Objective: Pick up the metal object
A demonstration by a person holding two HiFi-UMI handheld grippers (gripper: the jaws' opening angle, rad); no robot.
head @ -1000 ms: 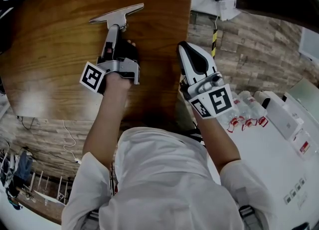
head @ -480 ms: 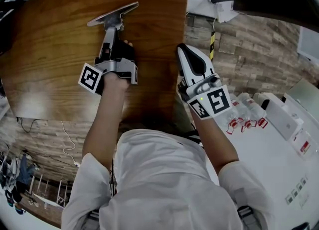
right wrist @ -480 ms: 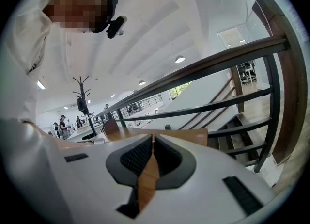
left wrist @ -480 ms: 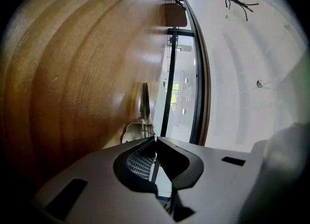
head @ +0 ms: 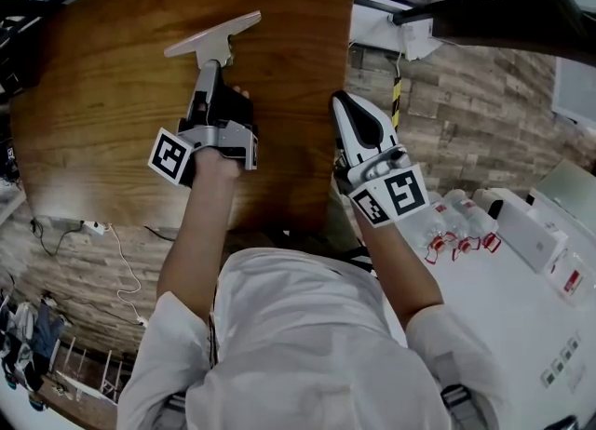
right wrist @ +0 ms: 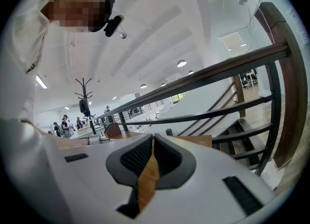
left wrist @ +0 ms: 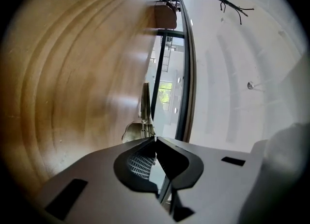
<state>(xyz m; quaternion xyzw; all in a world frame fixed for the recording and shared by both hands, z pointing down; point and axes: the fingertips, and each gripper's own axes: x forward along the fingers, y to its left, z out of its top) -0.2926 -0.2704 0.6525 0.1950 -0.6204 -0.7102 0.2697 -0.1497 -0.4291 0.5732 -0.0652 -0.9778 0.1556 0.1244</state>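
Silvery and T-shaped, the metal object (head: 214, 35) is over the far side of the wooden table (head: 93, 112), flat bar lying across and its stem pinched in the tips of the left gripper (head: 212, 70). That gripper's jaws have just been closing and they're clamped right on the stem. Can't really tell whether the piece is clear of the wood or touching it. Off to the right, near the table's right edge, the right gripper (head: 342, 102) has its jaws pressed together with nothing between them. Further right there's a white counter (head: 521, 298) with a few plastic bottles (head: 456, 214) on it.
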